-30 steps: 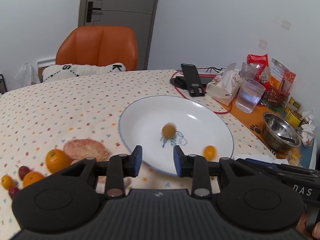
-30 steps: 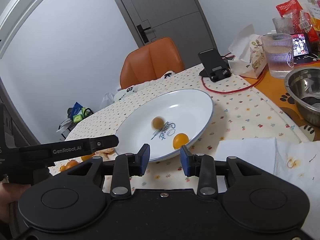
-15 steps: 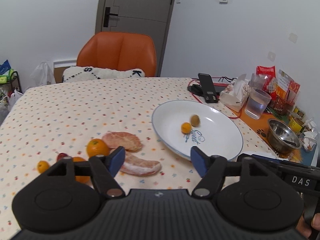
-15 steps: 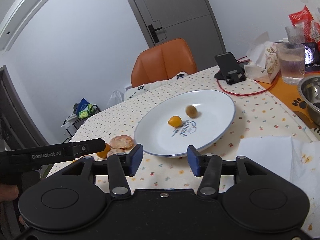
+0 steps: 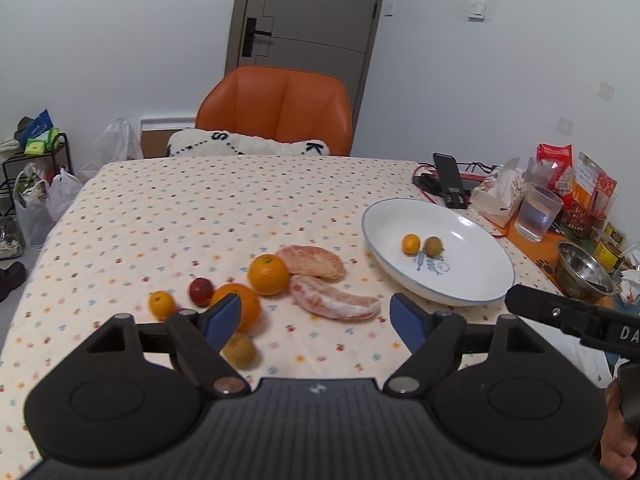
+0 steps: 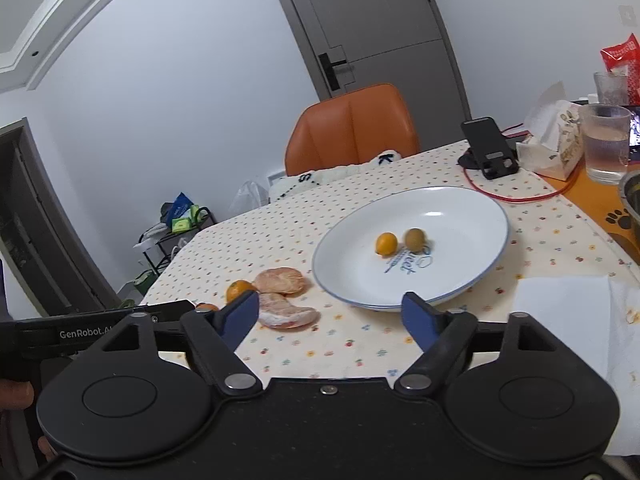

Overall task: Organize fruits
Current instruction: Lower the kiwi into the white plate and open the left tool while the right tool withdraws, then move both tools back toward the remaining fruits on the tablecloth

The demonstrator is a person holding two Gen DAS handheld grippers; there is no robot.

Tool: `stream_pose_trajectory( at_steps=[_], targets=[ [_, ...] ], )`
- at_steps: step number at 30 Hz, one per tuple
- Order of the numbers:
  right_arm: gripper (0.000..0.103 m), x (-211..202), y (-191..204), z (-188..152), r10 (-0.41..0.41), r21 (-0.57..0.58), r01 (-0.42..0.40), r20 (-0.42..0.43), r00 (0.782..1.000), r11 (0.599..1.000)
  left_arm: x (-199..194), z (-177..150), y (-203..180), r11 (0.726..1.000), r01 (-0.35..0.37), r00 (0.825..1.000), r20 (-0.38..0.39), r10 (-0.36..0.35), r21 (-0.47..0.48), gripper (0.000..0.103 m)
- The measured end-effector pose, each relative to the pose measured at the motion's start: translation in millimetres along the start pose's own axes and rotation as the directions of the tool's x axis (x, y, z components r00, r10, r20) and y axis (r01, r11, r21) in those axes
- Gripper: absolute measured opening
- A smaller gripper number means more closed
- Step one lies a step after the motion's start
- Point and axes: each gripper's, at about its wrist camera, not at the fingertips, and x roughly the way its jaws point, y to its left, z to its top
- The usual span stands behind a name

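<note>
While empty: left claw (image 5: 312, 314) and right claw (image 6: 330, 314) spread wide, ready for fruit.
Plate (image 5: 472, 296): held two small fruits, gathered.
Desk (image 5: 160, 216): carried loose oranges, awaiting pickup.

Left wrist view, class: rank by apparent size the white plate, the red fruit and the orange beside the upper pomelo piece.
1. white plate
2. orange
3. red fruit

All three lie at a similar distance from the camera, so the order is safe.

Each hand-held gripper (image 5: 316, 318) is showing a black ribbed body, two round black discs, silver pivot screws and blue finger pads (image 5: 222, 316). At left of the right-wrist frame, white "GenRobot.AI" lettering is running along the left hand-held gripper (image 6: 100, 326).
</note>
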Motion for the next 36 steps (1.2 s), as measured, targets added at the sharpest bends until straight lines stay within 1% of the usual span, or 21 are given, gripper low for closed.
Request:
stream_pose_trajectory(
  at_steps=[4, 6, 9, 13, 20, 30, 35, 36],
  targets=[
    [0.092, -2, 15, -3, 0.021, -0.039, -0.021, 0.007, 1.000, 0.999, -8, -4, 8, 1.000, -0.012, 1.000, 0.012, 0.012, -0.007, 0.090],
    [0.095, -3, 20, -4, 0.034, -0.047, -0.033, 0.007, 0.999, 0.998, -12, -7, 12, 1.000, -0.016, 1.000, 0.015, 0.016, -0.003, 0.090],
    [0.097, -1, 27, -6, 0.045, -0.050, -0.045, -0.003, 0.999, 0.998, -17, -11, 17, 1.000, -0.021, 1.000, 0.018, 0.021, 0.002, 0.090],
    [0.097, 2, 35, -8, 0.055, -0.051, -0.055, -0.013, 0.998, 0.997, -20, -15, 28, 0.999, -0.039, 0.999, 0.016, 0.039, -0.001, 0.091],
    [0.098, 9, 46, -12, 0.070, -0.055, -0.072, -0.033, 0.997, 0.996, -24, -21, 50, 0.997, -0.056, 0.998, 0.006, 0.057, -0.043, 0.091],
    [0.097, 22, 58, -15, 0.087, -0.073, -0.091, -0.059, 0.994, 0.993, -22, -25, 69, 0.995, -0.064, 0.998, 0.007, 0.065, -0.072, 0.090],
    [0.095, 29, 62, -16, 0.093, -0.083, -0.099, -0.073, 0.993, 0.992, -18, -25, 76, 0.993, -0.070, 0.997, 0.016, 0.072, -0.091, 0.086],
    [0.094, 31, 63, -17, 0.094, -0.083, -0.100, -0.076, 0.993, 0.991, -17, -26, 77, 0.993, -0.070, 0.997, 0.015, 0.072, -0.094, 0.084]
  ],
)
